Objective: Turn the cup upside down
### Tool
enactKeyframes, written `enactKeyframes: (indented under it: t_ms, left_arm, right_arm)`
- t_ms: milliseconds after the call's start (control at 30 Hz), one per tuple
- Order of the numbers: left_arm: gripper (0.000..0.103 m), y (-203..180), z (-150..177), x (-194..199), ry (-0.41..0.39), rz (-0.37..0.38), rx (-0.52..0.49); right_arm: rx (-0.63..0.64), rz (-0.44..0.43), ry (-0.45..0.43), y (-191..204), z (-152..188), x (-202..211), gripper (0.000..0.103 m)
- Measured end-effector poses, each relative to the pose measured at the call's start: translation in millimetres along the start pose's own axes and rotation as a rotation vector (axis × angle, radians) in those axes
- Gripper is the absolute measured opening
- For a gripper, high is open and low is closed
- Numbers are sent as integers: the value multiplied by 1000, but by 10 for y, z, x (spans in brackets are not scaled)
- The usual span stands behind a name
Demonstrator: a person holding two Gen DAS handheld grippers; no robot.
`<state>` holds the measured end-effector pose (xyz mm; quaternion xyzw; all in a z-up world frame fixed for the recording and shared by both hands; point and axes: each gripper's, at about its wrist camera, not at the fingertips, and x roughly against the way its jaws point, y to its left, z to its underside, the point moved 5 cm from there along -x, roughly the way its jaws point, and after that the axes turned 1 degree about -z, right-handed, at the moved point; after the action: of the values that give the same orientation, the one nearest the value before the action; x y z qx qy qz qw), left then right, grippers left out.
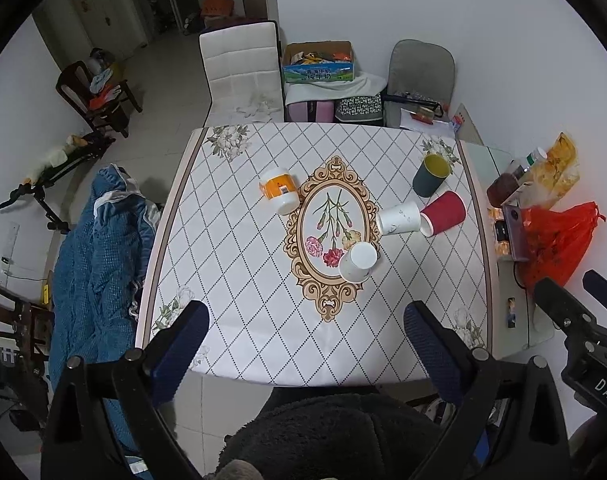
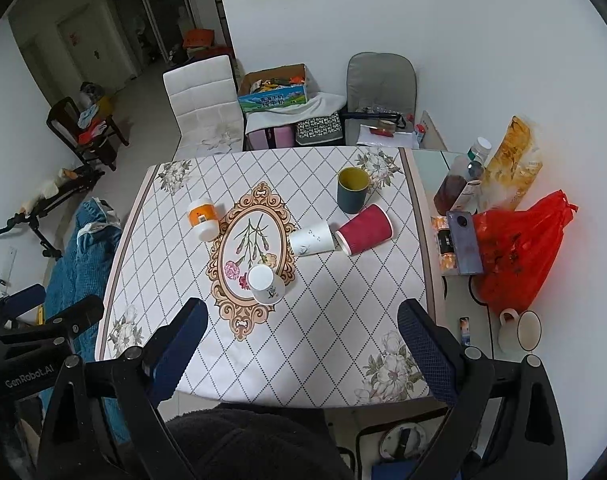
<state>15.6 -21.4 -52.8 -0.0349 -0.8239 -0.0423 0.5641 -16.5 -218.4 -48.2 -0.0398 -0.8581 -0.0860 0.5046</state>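
Note:
Several cups sit on the patterned table [image 1: 239, 312]. A white paper cup [image 1: 358, 262] [image 2: 266, 285] stands upside down on the oval flower print. Another white cup [image 1: 397, 218] [image 2: 312, 238] and a red cup [image 1: 443, 213] [image 2: 365, 229] lie on their sides, mouths facing each other. A dark green cup with a yellow inside [image 1: 430, 175] [image 2: 352, 190] stands upright at the far right. An orange and white cup [image 1: 279, 191] [image 2: 203, 218] lies on its side at the left. My left gripper [image 1: 305, 332] and right gripper [image 2: 301, 332] are open and empty, held above the table's near edge.
A side surface on the right holds a red plastic bag [image 2: 515, 252], bottles, a snack bag and a white mug [image 2: 519, 330]. A white chair [image 1: 239, 68], a cardboard box and a grey chair stand behind the table. A blue quilt [image 1: 99, 248] lies at the left.

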Motion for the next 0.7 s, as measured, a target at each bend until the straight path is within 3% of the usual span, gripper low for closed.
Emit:
enactKeyframes:
  t_ms: [700]
  left_arm:
    - [100, 81, 95, 31, -8, -16, -22]
  right_arm:
    - [3, -2, 13, 49, 75, -6, 98]
